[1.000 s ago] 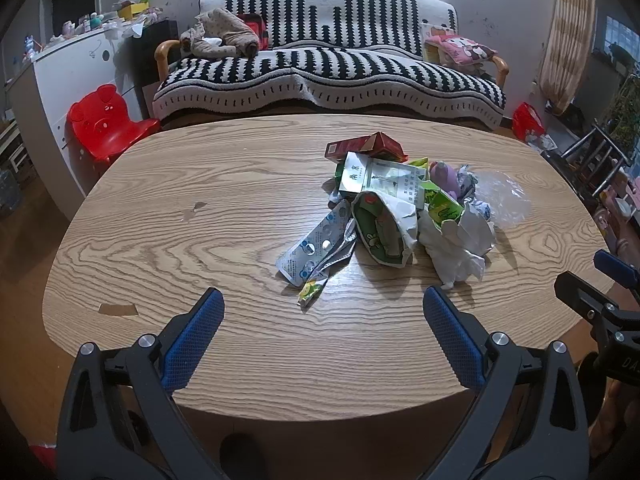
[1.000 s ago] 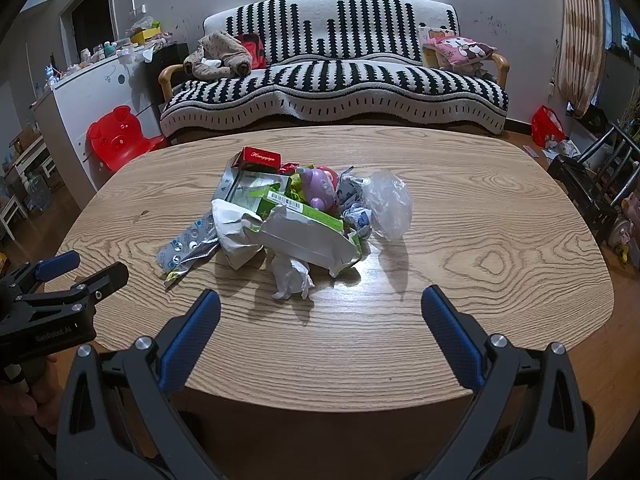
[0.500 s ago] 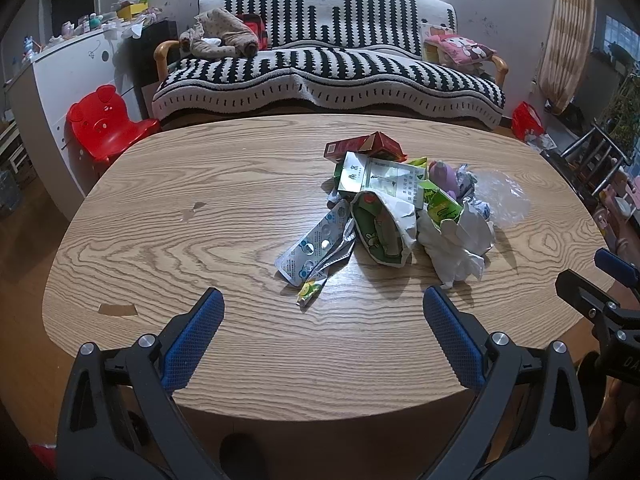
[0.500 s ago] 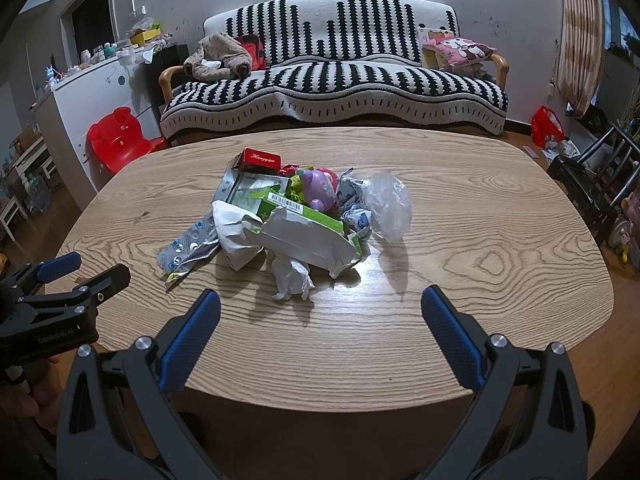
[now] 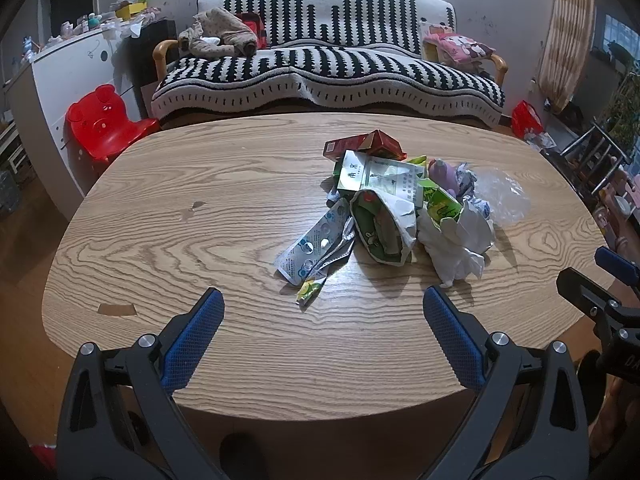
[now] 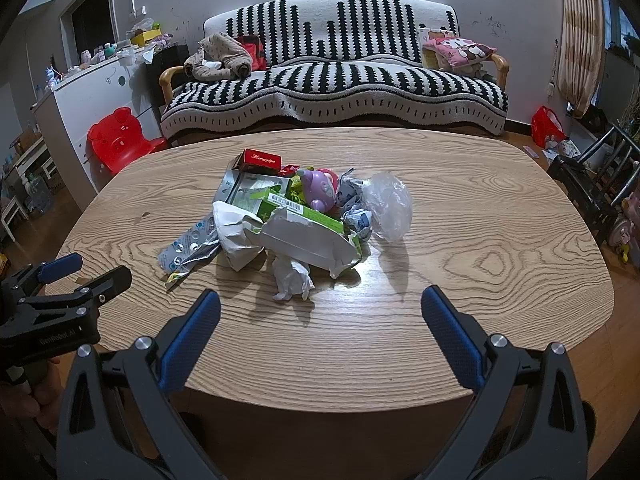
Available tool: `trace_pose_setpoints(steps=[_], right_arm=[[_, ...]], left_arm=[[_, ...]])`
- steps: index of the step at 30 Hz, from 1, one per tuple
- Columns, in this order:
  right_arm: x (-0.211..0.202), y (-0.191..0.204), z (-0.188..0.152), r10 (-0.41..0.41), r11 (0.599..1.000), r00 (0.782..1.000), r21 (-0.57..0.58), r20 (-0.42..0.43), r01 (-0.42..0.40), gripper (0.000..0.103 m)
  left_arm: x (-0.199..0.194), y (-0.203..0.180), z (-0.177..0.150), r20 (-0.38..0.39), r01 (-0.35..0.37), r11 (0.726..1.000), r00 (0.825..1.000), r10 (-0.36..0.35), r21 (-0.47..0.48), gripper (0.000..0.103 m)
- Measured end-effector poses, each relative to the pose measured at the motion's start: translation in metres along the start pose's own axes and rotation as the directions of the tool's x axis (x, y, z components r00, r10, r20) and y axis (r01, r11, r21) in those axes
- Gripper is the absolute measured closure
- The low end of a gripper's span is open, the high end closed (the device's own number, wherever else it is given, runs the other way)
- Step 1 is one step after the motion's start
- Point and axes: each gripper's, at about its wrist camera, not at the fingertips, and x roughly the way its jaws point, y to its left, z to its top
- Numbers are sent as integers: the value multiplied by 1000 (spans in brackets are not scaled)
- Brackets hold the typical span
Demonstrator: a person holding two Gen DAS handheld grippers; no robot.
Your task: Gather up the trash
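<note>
While the trash pile (image 5: 404, 212) sat heaped on the middle of the table (image 5: 200, 240), I had both tools hanging back over the near edge, none of it touched yet. My left hand-held gripper (image 5: 322, 322) was spread wide with nothing between its jaws, and so was my right hand-held gripper (image 6: 320, 320). As I judged it, the step in hand was the first reach, and the loose outliers were the sensible start. The blister pack (image 5: 316, 246) lay flat at the left fringe, so I reckoned it needed a low, shallow approach to get a finger under its edge. The crumpled tissue (image 6: 292, 278) stood nearest my right side and looked soft enough to pinch from above. The clear plastic bag (image 6: 388, 204) seemed slippery and light, and the red box (image 6: 260, 160) at the far side could wait. No bin showed in either view.
</note>
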Motion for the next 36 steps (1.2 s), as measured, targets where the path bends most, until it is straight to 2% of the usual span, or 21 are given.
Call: trace_pose_setpoints(steps=[9, 14, 17, 21, 26, 29, 31, 33, 35, 36], right_arm=[[2, 4, 6, -4, 1000, 1000, -22, 2, 4, 6], [20, 0, 13, -17, 998, 1000, -65, 18, 18, 6], [39, -4, 18, -28, 996, 1000, -85, 12, 29, 6], [77, -6, 21, -18, 994, 999, -112, -35, 14, 8], [106, 0, 21, 3, 991, 998, -137, -61, -12, 9], [121, 4, 26, 17, 991, 997, -131, -71, -26, 10], [133, 6, 28, 26, 991, 996, -127, -86, -37, 15], [142, 8, 29, 26, 991, 995, -126, -96, -38, 19], [153, 11, 31, 22, 991, 994, -131, -104, -36, 25], [157, 13, 31, 19, 990, 994, -138, -108, -34, 33]], left_arm=[[6, 8, -1, -7, -6, 1000, 1000, 6, 19, 6], [26, 31, 6, 1, -118, 989, 993, 118, 92, 6], [47, 48, 12, -11, -71, 992, 997, 72, 103, 6], [84, 57, 18, -82, 4, 994, 997, 5, 110, 6], [122, 46, 20, -101, 22, 981, 995, -3, 192, 6], [141, 43, 24, -111, 48, 979, 993, -26, 199, 6], [149, 38, 28, -109, 65, 977, 993, -43, 203, 7], [153, 34, 33, -103, 93, 975, 992, -74, 201, 11], [159, 31, 37, -114, 124, 974, 988, -104, 190, 33], [160, 30, 39, -123, 140, 973, 985, -119, 182, 39]])
